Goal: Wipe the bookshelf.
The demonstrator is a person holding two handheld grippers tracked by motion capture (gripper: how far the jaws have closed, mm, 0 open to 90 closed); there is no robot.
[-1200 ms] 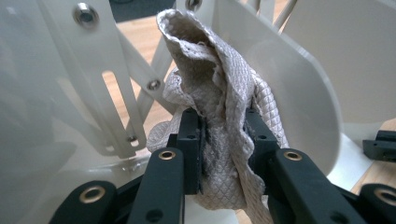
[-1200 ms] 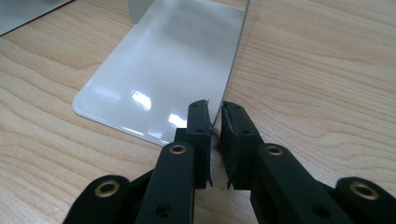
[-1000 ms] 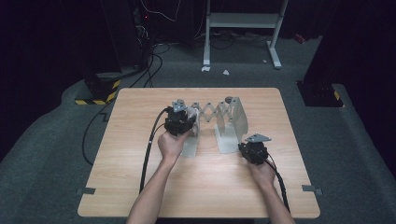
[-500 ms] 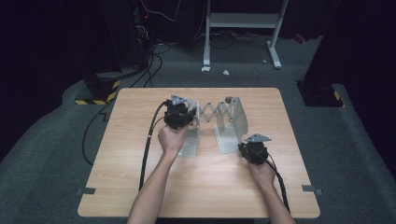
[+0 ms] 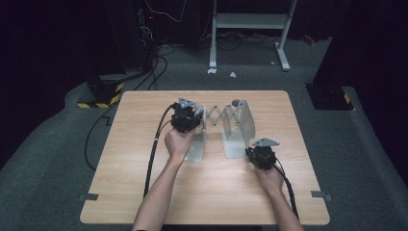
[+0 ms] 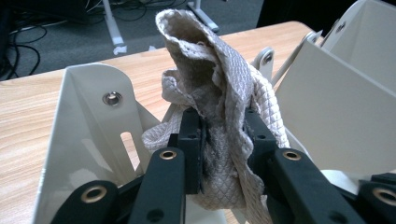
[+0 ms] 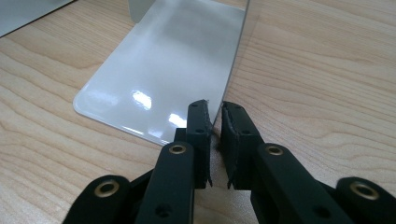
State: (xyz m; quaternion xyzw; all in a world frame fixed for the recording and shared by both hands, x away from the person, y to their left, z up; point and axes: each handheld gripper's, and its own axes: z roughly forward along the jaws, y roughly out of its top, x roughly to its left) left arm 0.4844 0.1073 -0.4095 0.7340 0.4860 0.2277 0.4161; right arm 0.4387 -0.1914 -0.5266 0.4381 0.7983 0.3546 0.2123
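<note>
In the middle of the high view stands one wooden table (image 5: 144,192), and on it one pale metal expanding rack (image 5: 235,126) made of two L-shaped end plates joined by one scissor lattice. Two grippers are at work. The left gripper (image 6: 223,140), at centre-left of the high view, has its jaws closed narrowly on one quilted beige cloth (image 6: 219,88), which rises bunched above the pads between the rack's two upright plates; in the high view the cloth is mostly hidden behind that gripper. The right gripper (image 7: 215,135), right of centre and lower in the high view, has its jaws pinched nearly together at the edge of the right plate's flat foot (image 7: 163,79), which lies on the table; it appears to nip the thin metal edge, though the contact is hard to make out. Against the earlier frames, the left hand has shifted slightly toward the upper left, while the right gripper and the rack sit as before.
</note>
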